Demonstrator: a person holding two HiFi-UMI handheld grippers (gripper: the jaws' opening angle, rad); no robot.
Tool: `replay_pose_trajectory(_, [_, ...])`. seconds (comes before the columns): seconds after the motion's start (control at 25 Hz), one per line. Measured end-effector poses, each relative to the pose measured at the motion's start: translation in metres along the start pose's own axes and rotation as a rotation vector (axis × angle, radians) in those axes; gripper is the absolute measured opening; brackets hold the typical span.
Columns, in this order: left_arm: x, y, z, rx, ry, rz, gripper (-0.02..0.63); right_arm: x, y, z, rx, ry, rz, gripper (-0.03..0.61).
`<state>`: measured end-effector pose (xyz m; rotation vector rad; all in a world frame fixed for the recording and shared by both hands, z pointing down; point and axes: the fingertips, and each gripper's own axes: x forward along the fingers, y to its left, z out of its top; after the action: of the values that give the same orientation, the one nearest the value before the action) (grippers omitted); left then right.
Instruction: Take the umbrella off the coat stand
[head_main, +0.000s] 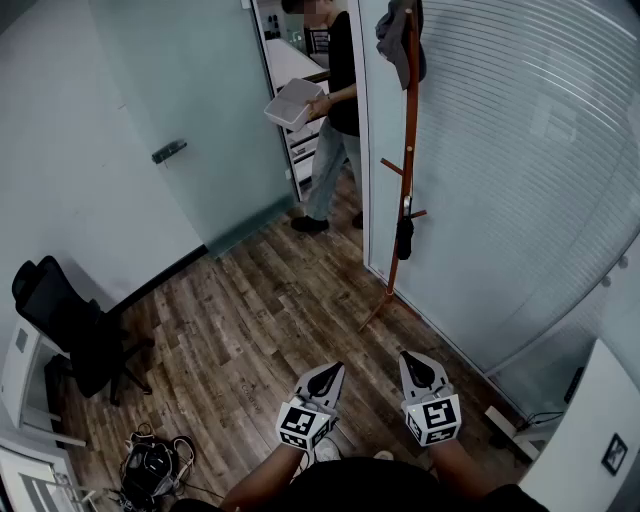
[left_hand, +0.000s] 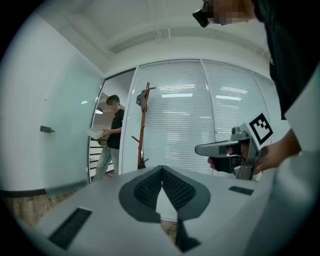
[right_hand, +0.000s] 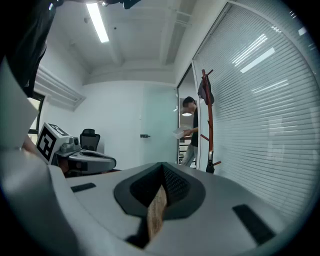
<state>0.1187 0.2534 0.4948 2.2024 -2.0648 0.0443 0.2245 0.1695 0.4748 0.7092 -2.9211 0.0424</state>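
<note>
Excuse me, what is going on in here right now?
A person holds a gripper in each hand. The left gripper and the right gripper are both shut and empty, some way short of the coat stand. The folded umbrella hangs from a low peg, untouched, and a dark garment hangs at the top. Another person stands in the doorway holding a white tray.

Right gripper (right_hand: 162, 166) jaws closed tip to tip, nothing between them; coat stand (right_hand: 209, 125) ahead-right against the slatted blinds (right_hand: 265, 115); dark garment (right_hand: 205, 93) on its top, small dark umbrella (right_hand: 210, 168) hanging low on it; person (right_hand: 191, 131) just left of it in the doorway, holding a white tray (right_hand: 179, 133); left gripper (right_hand: 111, 162) at far left, office chair (right_hand: 89, 139) behind it.
</note>
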Motion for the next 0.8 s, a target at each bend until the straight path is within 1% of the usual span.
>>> replay_pose_trajectory(0.16, [0.003, -0.004, -0.014, -0.014, 0.026, -0.004, 0.014, -0.002, -0.007, -0.002, 0.004, -0.002, -0.009, 0.005])
replay_pose_trajectory(0.48, [0.011, -0.009, -0.009, 0.007, 0.017, -0.017, 0.014, -0.004, -0.013, -0.006, 0.008, 0.0, -0.02, 0.005])
replay_pose_trajectory(0.56, [0.01, -0.006, -0.009, 0.003, 0.017, -0.012, 0.014, -0.002, -0.012, -0.006, 0.019, -0.002, -0.015, 0.005])
replay_pose_trajectory(0.72, [0.005, 0.003, -0.015, -0.015, 0.043, -0.007, 0.014, 0.005, -0.007, -0.004, 0.026, -0.005, -0.016, 0.006])
replay_pose_trajectory(0.8, [0.002, 0.009, -0.016, -0.016, 0.041, -0.005, 0.014, 0.011, -0.002, -0.005, 0.031, 0.0, -0.012, 0.006])
